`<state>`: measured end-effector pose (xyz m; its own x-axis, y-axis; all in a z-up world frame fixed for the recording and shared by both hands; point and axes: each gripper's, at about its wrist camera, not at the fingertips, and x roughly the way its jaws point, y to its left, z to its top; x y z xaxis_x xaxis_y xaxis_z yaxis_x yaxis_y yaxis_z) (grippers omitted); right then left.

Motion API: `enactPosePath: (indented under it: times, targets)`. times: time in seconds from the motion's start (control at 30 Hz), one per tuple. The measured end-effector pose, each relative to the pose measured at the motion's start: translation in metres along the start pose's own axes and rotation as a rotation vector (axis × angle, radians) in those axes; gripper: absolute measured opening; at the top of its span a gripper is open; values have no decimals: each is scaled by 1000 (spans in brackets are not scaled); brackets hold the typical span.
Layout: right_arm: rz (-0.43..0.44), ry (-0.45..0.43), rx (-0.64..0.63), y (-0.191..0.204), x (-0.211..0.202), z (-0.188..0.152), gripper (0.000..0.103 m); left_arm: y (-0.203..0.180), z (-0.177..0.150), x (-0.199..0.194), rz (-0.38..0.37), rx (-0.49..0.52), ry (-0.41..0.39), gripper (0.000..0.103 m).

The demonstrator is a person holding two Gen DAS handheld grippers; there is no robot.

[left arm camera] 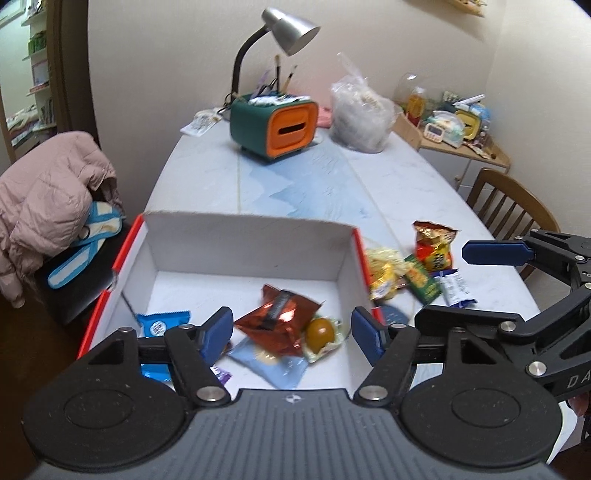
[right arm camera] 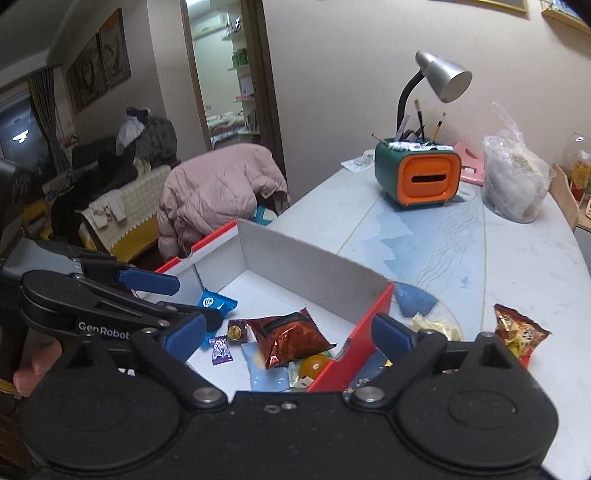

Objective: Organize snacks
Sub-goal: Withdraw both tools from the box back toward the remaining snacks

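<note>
One tabletop (left arm camera: 424, 184) carries everything, white with a pale blue pattern. On it stands one open box (left arm camera: 243, 236), white inside with red outer sides, at the near left edge. Farther back sit one green and orange holder (left arm camera: 275, 125) with pens in it, one grey lamp (left arm camera: 291, 29) behind it, and one clear plastic bag (left arm camera: 360, 114) to the right.

Two grippers hang over the box. The left gripper (left arm camera: 291, 332) has its fingers spread apart with nothing between them; the snacks seen between them lie below on the box floor. The right gripper (right arm camera: 288, 334) has its fingers spread wider, also empty, straddling the box's red right wall.

Inside the box I count six snacks: one copper foil packet (left arm camera: 277, 319), one pale blue packet (left arm camera: 273, 367) partly under it, one blue cookie packet (left arm camera: 160, 325), one wrapped orange egg-shaped snack (left arm camera: 320, 332), one small brown round snack (right arm camera: 236, 331) and one purple candy (right arm camera: 221, 349).

Outside, just right of the box, four snacks lie close together: one red and yellow bag (left arm camera: 434, 245), one yellow packet (left arm camera: 384, 271), one green packet (left arm camera: 423, 278) and one white and blue packet (left arm camera: 456, 290).
</note>
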<state>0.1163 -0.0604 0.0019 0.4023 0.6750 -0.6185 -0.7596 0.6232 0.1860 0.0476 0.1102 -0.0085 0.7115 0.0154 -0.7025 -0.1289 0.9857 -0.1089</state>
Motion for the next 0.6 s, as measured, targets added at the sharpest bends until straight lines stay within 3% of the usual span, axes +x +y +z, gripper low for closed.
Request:
enactPosePath:
  times: [0.2,0.37,0.5,0.6]
  targets:
    - [-21,-47,14,-19,-24,-7,103,-25,4,0,-42,2,-28,81]
    - [-58,-49,31,-42,-40,-17,103,-47,6,8,-70,10,-44,85]
    - [-84,-40,52,-64,-50,-28,103,-66,6,21,-95,-5,-40,98]
    - [-110,-28,64,-82,-57,-37,103,-82,8,34,-94,-15,-26,98]
